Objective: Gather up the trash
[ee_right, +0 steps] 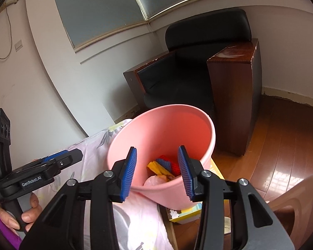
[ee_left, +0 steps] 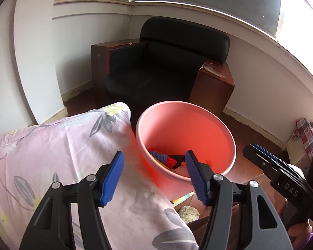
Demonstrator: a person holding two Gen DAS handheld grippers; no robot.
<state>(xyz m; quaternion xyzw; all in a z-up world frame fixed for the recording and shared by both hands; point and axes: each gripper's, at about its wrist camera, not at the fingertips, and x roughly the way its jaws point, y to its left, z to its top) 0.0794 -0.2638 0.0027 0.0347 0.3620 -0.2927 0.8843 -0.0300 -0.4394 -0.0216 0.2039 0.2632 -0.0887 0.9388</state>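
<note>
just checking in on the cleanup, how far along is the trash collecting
Done: the pink plastic bin already holds red, blue and yellow scraps. In hand: nothing; the left gripper and right gripper are both open and empty above it. Left: a yellow box lies on the floor beside the bin; whether it is trash is unclear.

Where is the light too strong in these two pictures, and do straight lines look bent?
Left wrist view: the window at upper right is blown out to white, and a red glow from the pink bucket smears onto the floral bedding. Right wrist view: glare shines on the wooden floor; the window frame curves, which is fisheye distortion.
</note>
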